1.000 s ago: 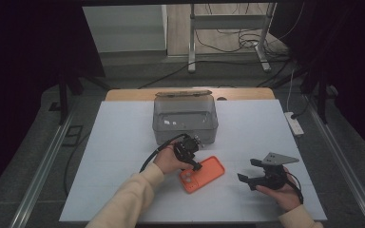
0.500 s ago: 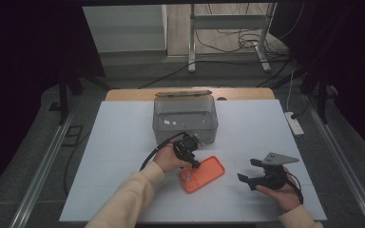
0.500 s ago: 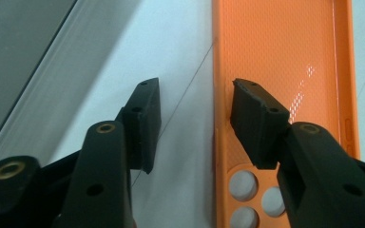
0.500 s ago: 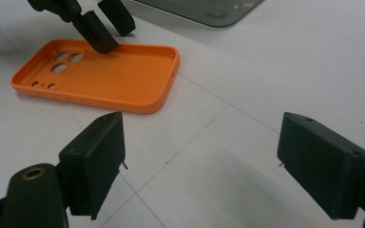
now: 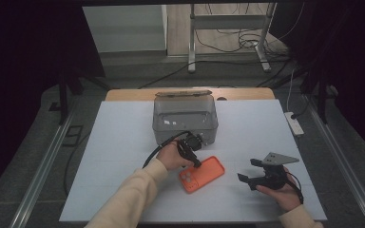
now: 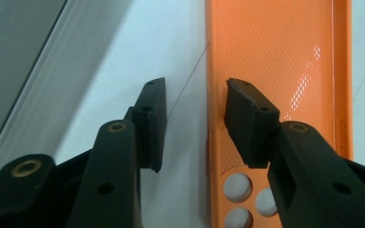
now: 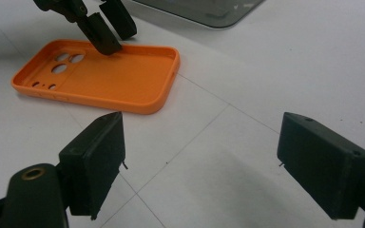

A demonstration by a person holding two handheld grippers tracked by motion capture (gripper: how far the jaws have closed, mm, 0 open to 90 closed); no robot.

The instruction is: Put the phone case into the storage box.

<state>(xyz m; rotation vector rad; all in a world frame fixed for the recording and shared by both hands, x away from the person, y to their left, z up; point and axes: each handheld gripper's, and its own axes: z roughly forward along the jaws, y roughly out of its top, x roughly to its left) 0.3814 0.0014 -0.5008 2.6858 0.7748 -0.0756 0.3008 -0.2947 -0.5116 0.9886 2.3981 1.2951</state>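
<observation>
Left gripper [image 5: 196,160]: I've just been closing its jaws; they straddle the long rim of the orange phone case [image 5: 201,174], pads not yet pressing.
Phone case: lower centre of the high view, flat, open side up, before the clear plastic box [image 5: 185,118].
Right gripper [image 5: 256,176]: jaws wide apart, lower right.
Tip: I'd pinch the rim squarely.

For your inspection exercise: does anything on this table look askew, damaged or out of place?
Nothing looks damaged or spilled. The orange rubbery phone case lies hollow side up, skewed to the white table's edges; the left gripper's jaws straddle its side wall.
</observation>
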